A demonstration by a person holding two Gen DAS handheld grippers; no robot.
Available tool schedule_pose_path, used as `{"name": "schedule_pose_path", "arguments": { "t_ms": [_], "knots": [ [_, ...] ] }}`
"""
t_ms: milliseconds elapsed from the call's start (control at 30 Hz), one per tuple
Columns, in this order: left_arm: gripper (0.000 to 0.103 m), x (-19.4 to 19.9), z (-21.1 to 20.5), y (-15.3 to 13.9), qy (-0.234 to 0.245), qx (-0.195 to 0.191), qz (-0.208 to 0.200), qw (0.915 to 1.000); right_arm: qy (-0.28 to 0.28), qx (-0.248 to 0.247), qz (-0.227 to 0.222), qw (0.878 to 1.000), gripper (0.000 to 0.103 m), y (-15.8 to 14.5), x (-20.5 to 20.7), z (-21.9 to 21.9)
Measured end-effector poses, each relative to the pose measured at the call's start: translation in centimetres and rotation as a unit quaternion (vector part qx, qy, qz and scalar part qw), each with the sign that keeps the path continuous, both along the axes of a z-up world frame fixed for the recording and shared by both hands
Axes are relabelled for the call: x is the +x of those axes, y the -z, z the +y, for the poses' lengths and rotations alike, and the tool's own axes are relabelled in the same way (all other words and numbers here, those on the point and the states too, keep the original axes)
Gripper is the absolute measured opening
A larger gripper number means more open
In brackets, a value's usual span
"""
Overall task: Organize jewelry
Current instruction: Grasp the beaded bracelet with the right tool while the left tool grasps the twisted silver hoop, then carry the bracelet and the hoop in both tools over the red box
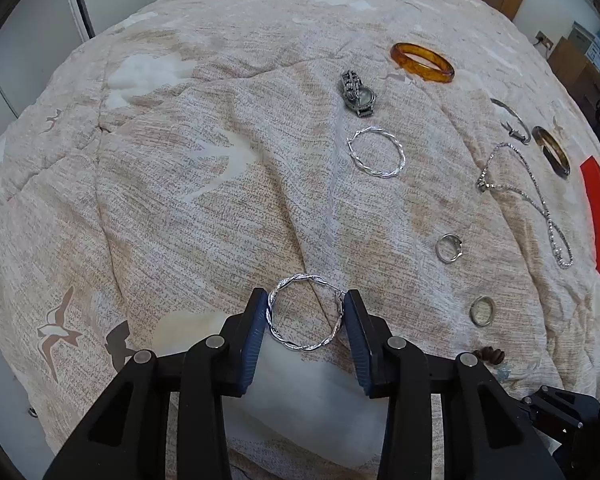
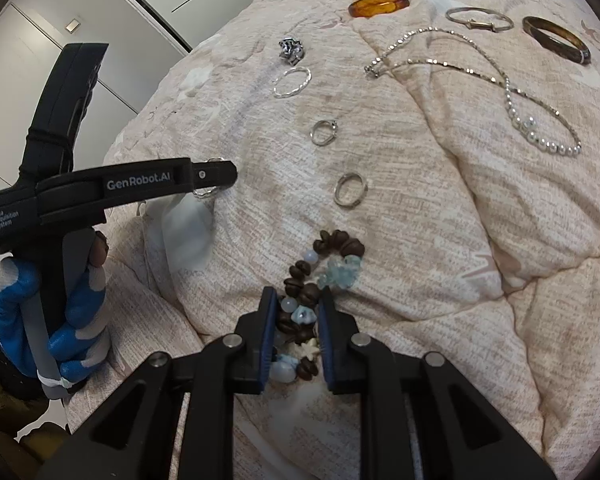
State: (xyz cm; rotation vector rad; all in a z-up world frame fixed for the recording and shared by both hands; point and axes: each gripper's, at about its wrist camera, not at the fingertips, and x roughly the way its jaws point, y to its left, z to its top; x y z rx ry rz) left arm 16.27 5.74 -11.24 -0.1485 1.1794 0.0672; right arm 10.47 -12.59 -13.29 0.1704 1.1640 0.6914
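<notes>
A twisted silver hoop [image 1: 300,344] lies on the beige quilt [image 1: 180,200], and the blue pads of my left gripper [image 1: 306,300] press on its two sides. In the right wrist view a bracelet of brown and pale blue beads [image 2: 332,248] rests on the quilt [image 2: 440,280]. My right gripper [image 2: 298,294] is shut on the near part of its loop. The left gripper's black body [image 2: 140,184] shows at the left, held by a gloved hand [image 2: 72,320].
Farther off lie a second twisted hoop [image 1: 376,153], a watch [image 1: 358,94], an amber bangle [image 1: 422,62], a dark bangle [image 1: 552,152], a thin silver bangle [image 1: 510,120], a chain necklace [image 1: 540,196] and two rings [image 1: 449,248] [image 1: 482,311]. A red object [image 1: 598,208] sits at the right edge.
</notes>
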Motion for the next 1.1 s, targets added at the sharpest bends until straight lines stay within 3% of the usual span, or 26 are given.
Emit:
{"name": "schedule_pose_path", "arguments": {
  "t_ms": [300, 667, 1100],
  "knots": [
    [0.039, -2.7, 0.5, -2.1, 0.006, -0.015, -0.021, 0.9996, 0.007, 0.004, -0.018, 1.0, 0.018, -1.0, -0.9, -1.0],
    [0.039, -4.3, 0.1, -4.2, 0.018, -0.008, -0.042, 0.9989, 0.023, 0.022, -0.039, 0.999, 0.017, -3.2, -2.0, -2.6],
    [0.039, -5.7, -3.4, -8.9, 0.051, -0.01, -0.085, 0.9951, 0.064, 0.042, -0.101, 0.992, 0.017, -8.1, -3.8, -5.8]
  ]
}}
